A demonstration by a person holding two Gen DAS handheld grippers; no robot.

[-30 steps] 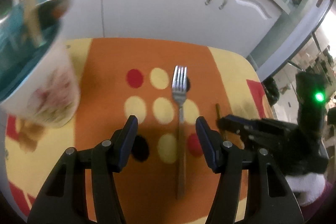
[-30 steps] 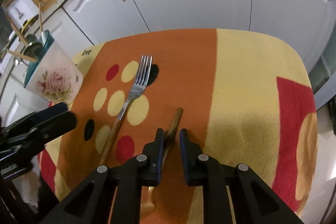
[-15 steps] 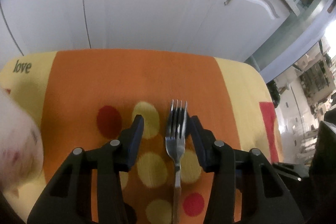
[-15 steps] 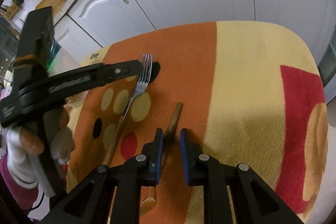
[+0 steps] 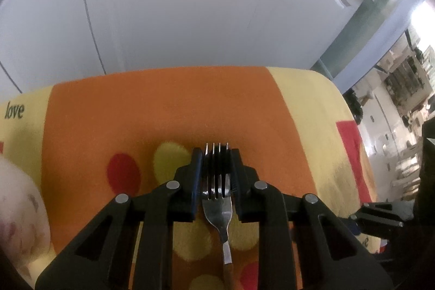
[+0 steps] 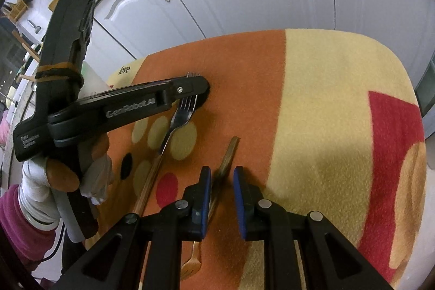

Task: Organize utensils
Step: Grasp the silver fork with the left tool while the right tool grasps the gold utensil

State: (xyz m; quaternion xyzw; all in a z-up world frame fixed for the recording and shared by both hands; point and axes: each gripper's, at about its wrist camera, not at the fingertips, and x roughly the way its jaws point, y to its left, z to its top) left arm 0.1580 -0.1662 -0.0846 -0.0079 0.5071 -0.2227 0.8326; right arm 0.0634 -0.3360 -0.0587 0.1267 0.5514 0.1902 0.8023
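Left gripper (image 5: 216,154) low on the cloth (image 5: 163,110), jaws narrowed against the fork (image 5: 217,204) tines. Right gripper (image 6: 222,175), jaws slightly apart, straddles a wooden utensil (image 6: 229,151) lying at the fork's 4 o'clock, grip uncertain.

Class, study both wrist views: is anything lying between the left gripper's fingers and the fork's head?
Nothing visible does. The left gripper straddles the head of the fork, a finger on either side of the tines, with only the orange blanket beneath. The wooden-handled utensil lies apart, between the right gripper's fingers.
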